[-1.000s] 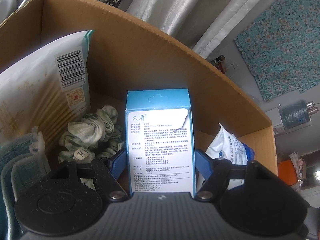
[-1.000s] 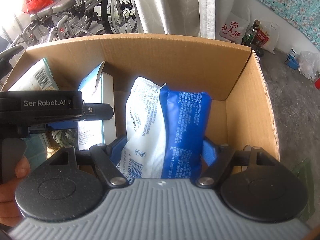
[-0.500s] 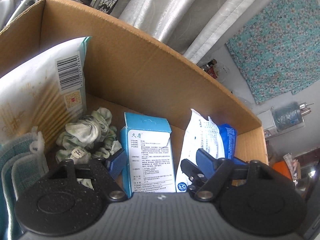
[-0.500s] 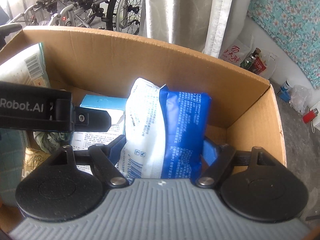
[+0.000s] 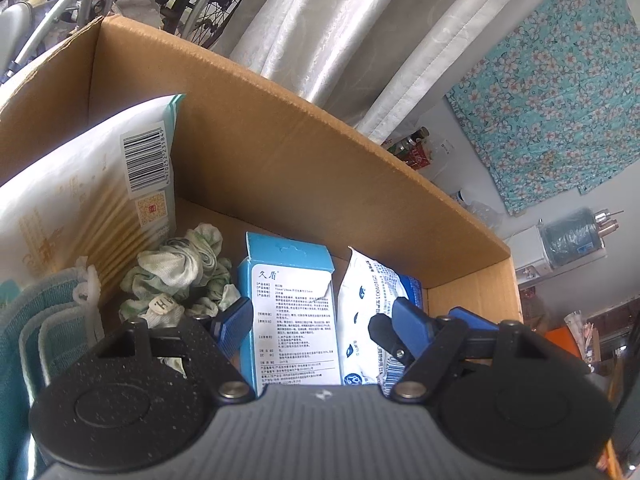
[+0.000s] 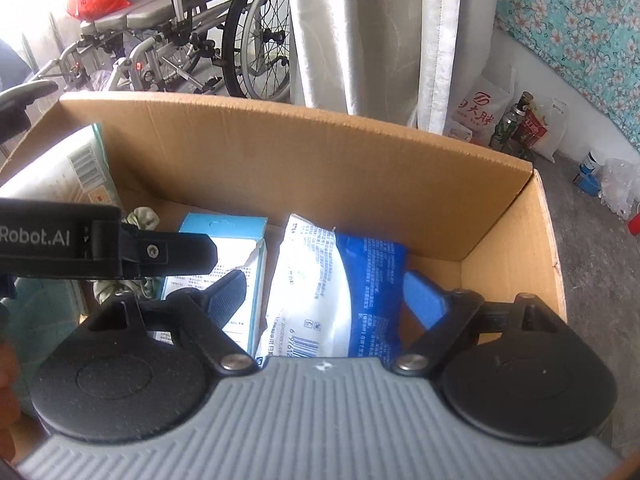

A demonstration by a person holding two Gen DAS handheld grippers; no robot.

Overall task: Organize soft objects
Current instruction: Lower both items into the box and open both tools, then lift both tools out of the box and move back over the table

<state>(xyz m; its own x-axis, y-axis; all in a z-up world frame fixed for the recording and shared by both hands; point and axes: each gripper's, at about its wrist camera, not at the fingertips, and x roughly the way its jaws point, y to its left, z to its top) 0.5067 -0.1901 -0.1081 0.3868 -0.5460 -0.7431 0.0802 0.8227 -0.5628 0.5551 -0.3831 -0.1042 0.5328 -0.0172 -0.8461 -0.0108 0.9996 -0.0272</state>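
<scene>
Both grippers hang over an open cardboard box (image 6: 360,168) and both stand with their fingers apart, holding nothing. In the left wrist view the left gripper (image 5: 320,320) has its two blue pads spread wide, one on each side of a light blue carton (image 5: 290,300) and the near edge of a blue and white packet (image 5: 360,312); the carton stands upright on the box floor, and whether the left pad touches it cannot be told. In the right wrist view the right gripper (image 6: 332,292) is likewise spread: its right pad sits just beside the blue side of the packet (image 6: 340,288) and its left pad lies in front of the carton (image 6: 224,248), so the packet stands upright between the fingers, in the middle of the box floor near the far wall, with a bare strip of floor between it and the right wall. The carton is just left of the packet, the two close together or touching. Left of the carton lies a crumpled green and white cloth (image 5: 180,268), and against the left wall leans a large white packet with a barcode (image 5: 88,200). A teal towel (image 5: 36,332) fills the near left corner of the box. The black body of the left gripper crosses the left edge of the right wrist view (image 6: 80,244). Beyond the box stand a wheelchair (image 6: 192,40) and a pale curtain (image 6: 360,32)
</scene>
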